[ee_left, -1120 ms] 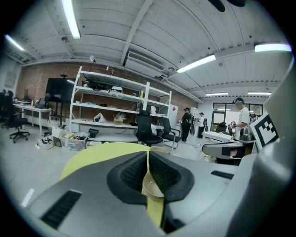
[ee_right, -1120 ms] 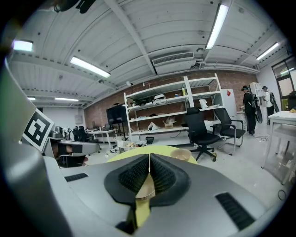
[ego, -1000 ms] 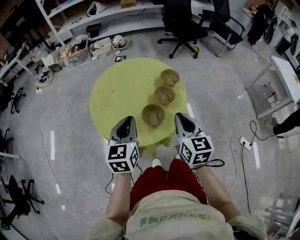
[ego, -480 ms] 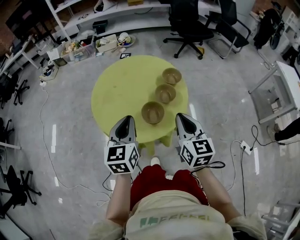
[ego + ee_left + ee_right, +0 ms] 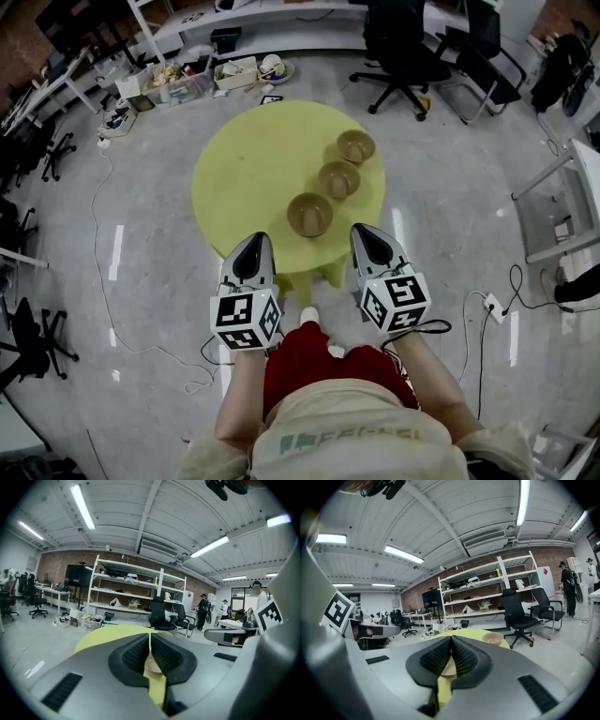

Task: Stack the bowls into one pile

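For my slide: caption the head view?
Three unstacked bowls on a yellow table; left gripper and right gripper shut, empty.

Round yellow-green table (image 5: 253, 159): matt, smooth. Three tan bowls (image 5: 309, 214) (image 5: 338, 178) (image 5: 355, 146) along its three o'clock side look dull. Grey floor (image 5: 159, 281) shines glossy. Left gripper (image 5: 150, 634): smooth grey plastic, ribbed black pads (image 5: 134, 655).

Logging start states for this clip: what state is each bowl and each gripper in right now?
Near bowl: upright, empty, alone on the yellow table.
Middle bowl: upright, empty, unstacked.
Far bowl: upright, empty, unstacked.
Left gripper: shut, holding nothing.
Right gripper: shut, holding nothing.
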Demonstrator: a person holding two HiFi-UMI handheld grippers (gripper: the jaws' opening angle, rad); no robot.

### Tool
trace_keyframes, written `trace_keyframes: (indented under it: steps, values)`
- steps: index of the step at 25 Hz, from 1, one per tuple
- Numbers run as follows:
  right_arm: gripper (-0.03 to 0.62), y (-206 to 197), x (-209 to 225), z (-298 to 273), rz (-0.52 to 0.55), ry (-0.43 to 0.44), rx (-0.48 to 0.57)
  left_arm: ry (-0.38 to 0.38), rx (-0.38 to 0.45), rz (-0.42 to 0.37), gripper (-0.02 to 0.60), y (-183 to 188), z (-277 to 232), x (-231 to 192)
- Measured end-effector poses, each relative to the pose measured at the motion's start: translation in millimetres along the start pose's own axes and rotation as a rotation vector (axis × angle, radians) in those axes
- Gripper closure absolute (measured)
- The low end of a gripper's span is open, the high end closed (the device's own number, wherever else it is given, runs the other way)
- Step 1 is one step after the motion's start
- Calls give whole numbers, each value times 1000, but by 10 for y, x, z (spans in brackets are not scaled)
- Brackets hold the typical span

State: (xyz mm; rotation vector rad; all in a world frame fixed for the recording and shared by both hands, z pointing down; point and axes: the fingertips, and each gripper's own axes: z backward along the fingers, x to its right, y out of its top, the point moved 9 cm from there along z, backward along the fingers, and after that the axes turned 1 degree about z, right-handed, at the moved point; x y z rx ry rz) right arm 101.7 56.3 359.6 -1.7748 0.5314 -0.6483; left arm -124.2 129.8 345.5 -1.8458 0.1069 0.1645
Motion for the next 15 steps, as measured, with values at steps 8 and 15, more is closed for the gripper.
trace_keyframes:
  steps: [8,15]
  values:
    - [559,41,-8,83,8,42,-7,46,2,26,551,-14,193,82]
    - [559,-14,48,127,7,61,-11,66,1,26,551,-95,244,153]
